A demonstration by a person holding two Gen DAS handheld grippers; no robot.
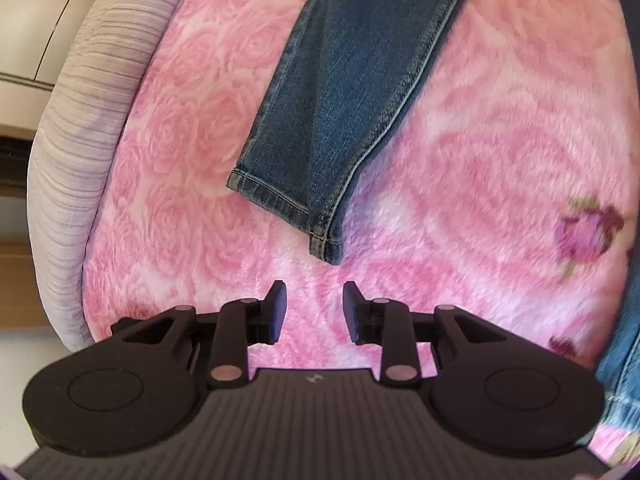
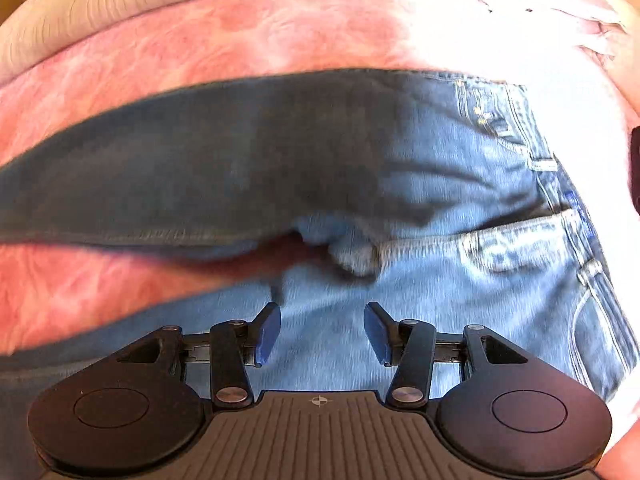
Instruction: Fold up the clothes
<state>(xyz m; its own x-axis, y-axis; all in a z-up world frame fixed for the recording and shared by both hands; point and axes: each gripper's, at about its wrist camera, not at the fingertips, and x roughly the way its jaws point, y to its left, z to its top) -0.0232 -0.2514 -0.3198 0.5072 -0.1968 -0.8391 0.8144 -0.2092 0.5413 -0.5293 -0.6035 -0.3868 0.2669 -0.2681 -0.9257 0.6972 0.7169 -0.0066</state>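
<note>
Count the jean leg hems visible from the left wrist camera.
1. A single stitched hem lies flat on the pink rose blanket, just ahead of the left tool. A second hem may be hidden underneath it.

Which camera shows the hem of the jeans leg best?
The left wrist view: the hem lies sharp and unobstructed on the pink blanket. The right wrist view shows only the blurred waist and pockets, no hem.

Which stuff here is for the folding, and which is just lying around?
For the folding:
- jeans, leg hem
- left gripper, open, empty
- right gripper, open, empty

Just lying around:
- pink rose blanket
- striped mattress edge
- pale cloth
</note>
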